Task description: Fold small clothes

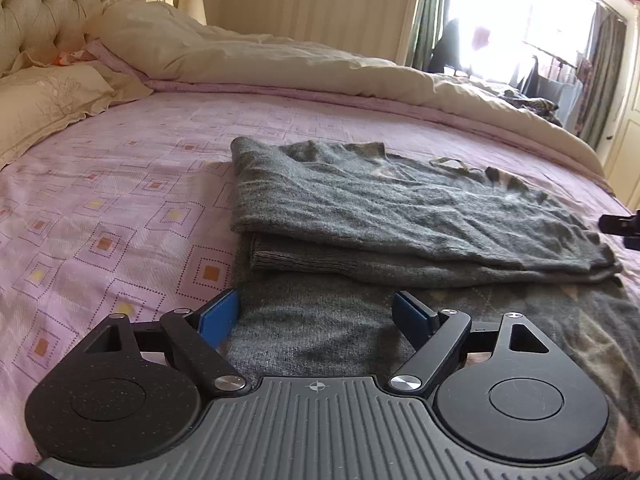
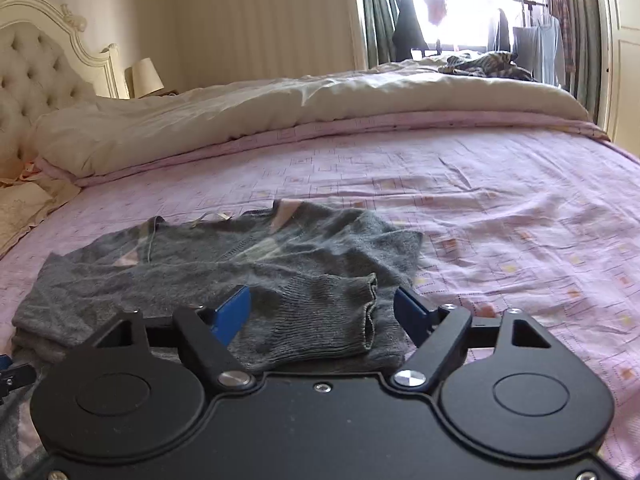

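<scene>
Up close, the left gripper [image 1: 316, 316] hung with its blue-padded fingers [image 1: 218, 316] spread wide and nothing between them, poised just over the near hem of the grey sweater [image 1: 400, 216]. Over on the other side, the right gripper [image 2: 322, 312] was the same story: pads apart, empty, with the ribbed cuff [image 2: 340, 312] of a sleeve lying in the gap between them, though whether the pads touched the wool was hard to judge from that angle.

The sweater itself lay flat on the pink bedsheet [image 1: 120, 200], a soft fuzzy knit, charcoal grey with pale diamond shapes showing near its neck. Its long axis ran across the bed, left to right in the left wrist view, and both sleeves were folded in across the body, stacked one over the other, their cuffs ending at opposite edges. The neck end pointed away from the grippers, toward the far side of the bed.

Beyond it, the sheet's printed squares in orange and yellow stretched out to a cream duvet [image 2: 280, 108], bunched in a long roll. At the head stood a tufted headboard [image 2: 36, 68] and a pillow [image 1: 44, 100]; further back, a lamp [image 2: 146, 76] and green curtains [image 2: 372, 8] by the bright window.
</scene>
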Action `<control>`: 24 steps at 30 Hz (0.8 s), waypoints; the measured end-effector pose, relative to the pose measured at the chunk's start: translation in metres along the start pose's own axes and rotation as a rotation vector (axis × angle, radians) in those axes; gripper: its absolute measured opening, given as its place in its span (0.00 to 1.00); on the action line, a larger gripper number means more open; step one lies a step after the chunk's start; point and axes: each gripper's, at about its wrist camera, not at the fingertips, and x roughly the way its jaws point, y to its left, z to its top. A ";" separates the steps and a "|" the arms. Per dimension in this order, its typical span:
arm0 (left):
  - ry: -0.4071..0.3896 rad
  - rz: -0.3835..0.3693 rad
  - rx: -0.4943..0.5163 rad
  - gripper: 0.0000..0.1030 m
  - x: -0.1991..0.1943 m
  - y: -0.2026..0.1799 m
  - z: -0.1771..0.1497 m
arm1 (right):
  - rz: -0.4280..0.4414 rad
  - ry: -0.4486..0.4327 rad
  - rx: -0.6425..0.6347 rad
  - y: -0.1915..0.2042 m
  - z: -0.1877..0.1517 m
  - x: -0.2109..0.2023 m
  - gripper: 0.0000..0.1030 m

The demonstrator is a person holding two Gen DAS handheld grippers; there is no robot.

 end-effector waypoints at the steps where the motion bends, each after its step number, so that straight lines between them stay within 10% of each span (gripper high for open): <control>1: -0.002 -0.009 0.003 0.80 -0.004 -0.001 0.004 | 0.000 0.000 0.006 -0.002 0.000 0.002 0.78; 13: -0.064 -0.030 0.090 0.80 -0.004 -0.005 0.058 | 0.097 0.052 0.106 -0.025 0.001 0.028 0.64; 19: -0.033 -0.004 0.119 0.80 0.006 -0.003 0.055 | 0.121 0.054 0.101 -0.021 0.003 0.031 0.37; 21: -0.019 0.002 0.122 0.80 0.010 -0.003 0.052 | 0.137 0.058 0.068 -0.013 0.005 0.031 0.10; 24: -0.020 0.007 0.130 0.80 0.013 -0.003 0.055 | 0.136 0.015 -0.013 0.000 0.012 0.016 0.10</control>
